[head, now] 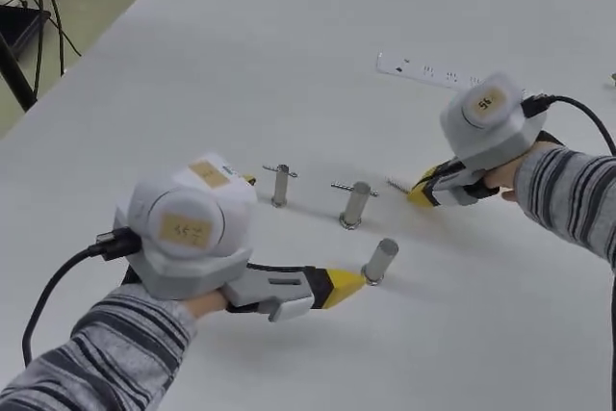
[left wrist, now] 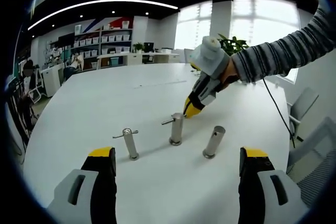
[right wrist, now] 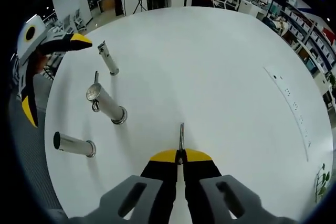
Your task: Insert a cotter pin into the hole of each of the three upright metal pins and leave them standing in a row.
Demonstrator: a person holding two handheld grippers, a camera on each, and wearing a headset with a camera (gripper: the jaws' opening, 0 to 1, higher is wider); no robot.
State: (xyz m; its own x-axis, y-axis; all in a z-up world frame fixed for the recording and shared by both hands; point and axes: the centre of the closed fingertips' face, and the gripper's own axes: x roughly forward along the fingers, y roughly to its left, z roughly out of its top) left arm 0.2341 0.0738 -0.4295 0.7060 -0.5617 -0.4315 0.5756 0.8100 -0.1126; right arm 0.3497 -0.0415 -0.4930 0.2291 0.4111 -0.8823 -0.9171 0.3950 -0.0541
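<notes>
Pins stand upright on the white counter (head: 192, 64), three in a row that runs from 10 o'clock to 4 o'clock in the head view. The left-hand metal pin (head: 280, 185) carries a fitted cotter pin (head: 279, 171) through its top. The middle metal pin (head: 354, 204) carries a second fitted cotter pin (head: 352, 188) the same way. The bare metal pin (head: 380, 260), nearest the person, has nothing through it.

The right claw (right wrist: 179, 156) has its jaws pressed together on a loose cotter pin (right wrist: 181, 132), which juts straight out past the yellow tips, low over the counter. Whether its far end touches the surface cannot be told. In the head view this claw sits at 3 o'clock from the middle metal pin, near it but apart.

The left claw (left wrist: 178, 153) has its jaws spread wide with nothing between them. In the left gripper view all three pins stand beyond the gap. In the head view one yellow tip lies just beside the base of the bare metal pin, at its 9 o'clock.

A white power strip (head: 428, 72) lies at 12 o'clock from the right claw, well apart.
</notes>
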